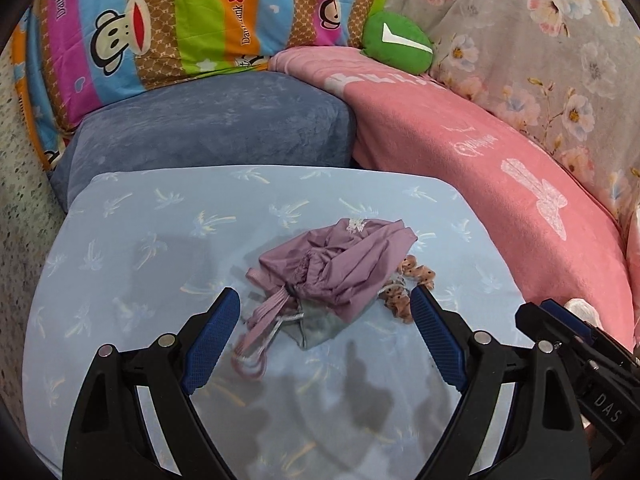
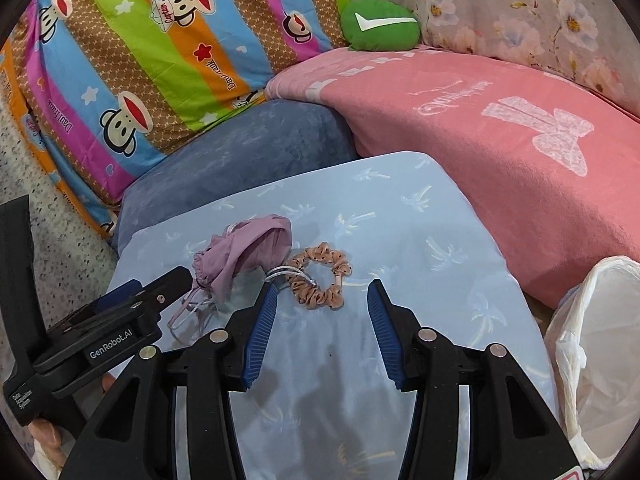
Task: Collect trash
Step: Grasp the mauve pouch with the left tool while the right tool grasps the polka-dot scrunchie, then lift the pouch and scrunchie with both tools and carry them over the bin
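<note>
Lying on the light-blue pillow (image 1: 120, 220), the crumpled mauve pouch (image 1: 332, 268) rests against a spotted scrunchie (image 2: 320, 276). Left gripper (image 1: 324, 332) hovers with fingers wide apart astride the pouch; right gripper (image 2: 320, 328) likewise spread, empty, just short of the scrunchie. Both items judged light, soft and limp; pinch the pouch's bunched drawstring neck. White bag (image 2: 592, 360) stands just beside the pillow

Mauve pouch (image 1: 340, 264), peach dark-dotted scrunchie (image 2: 320, 280), pale-blue pillow (image 1: 160, 240) with what look like palm prints.
</note>
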